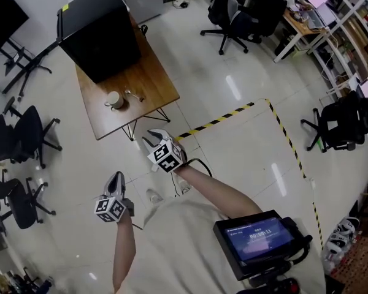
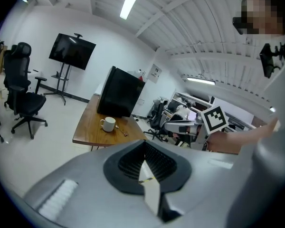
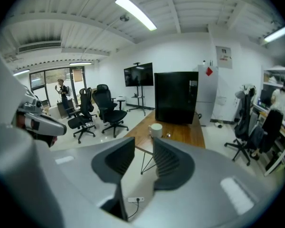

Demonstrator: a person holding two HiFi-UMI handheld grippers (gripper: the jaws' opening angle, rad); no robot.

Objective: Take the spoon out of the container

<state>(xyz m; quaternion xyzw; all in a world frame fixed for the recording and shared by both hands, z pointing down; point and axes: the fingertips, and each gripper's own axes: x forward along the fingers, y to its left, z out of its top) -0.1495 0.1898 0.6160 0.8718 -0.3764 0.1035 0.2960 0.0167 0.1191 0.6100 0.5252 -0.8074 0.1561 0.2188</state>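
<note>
As gripper views alone reveal, left tool (image 2: 145, 156) closed, right tool (image 3: 143, 148) parted, spoon (image 1: 134, 95) beside cup (image 1: 114, 100)

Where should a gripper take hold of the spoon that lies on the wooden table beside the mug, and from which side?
Probably the middle of its thin shaft, from straight above, with the jaws across its width. The spoon lies flat on the table, apart from the mug, so only its top is free. Which end is the bowl I cannot tell.
</note>
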